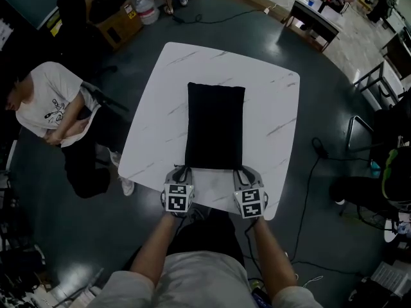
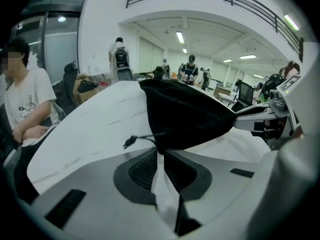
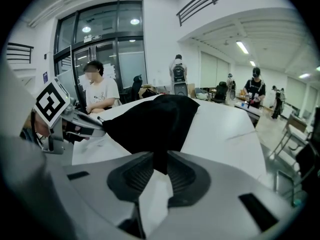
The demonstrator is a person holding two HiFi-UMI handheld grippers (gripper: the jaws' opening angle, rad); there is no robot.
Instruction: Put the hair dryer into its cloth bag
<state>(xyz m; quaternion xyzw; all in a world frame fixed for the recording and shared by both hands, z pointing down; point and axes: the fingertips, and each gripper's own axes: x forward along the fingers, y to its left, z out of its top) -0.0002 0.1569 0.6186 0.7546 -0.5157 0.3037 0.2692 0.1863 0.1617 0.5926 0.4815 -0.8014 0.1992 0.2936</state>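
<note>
Lying flat on the white table (image 1: pixel 154 108), the black cloth bag (image 1: pixel 215 127) stretches away from the person, with its long side pointing ahead. It sits near the middle of the table, and its near edge is close to the table's front edge.

Both grippers are at that near edge, one at each corner. The left gripper (image 1: pixel 182 171) is at the bag's left corner. In the left gripper view its fingers are squeezed together on the cloth, and the corner is pinched tight between them. A thin black string with a knot (image 2: pixel 131 141) sticks out of the bag just beside the fingers.

The right gripper (image 1: pixel 244 171) is at the bag's right corner. In the right gripper view its fingers stand a little apart, with a narrow gap. A fold of the black cloth sits in that gap.

A person in a white T-shirt (image 1: pixel 51 108) sits to the left of the table.
</note>
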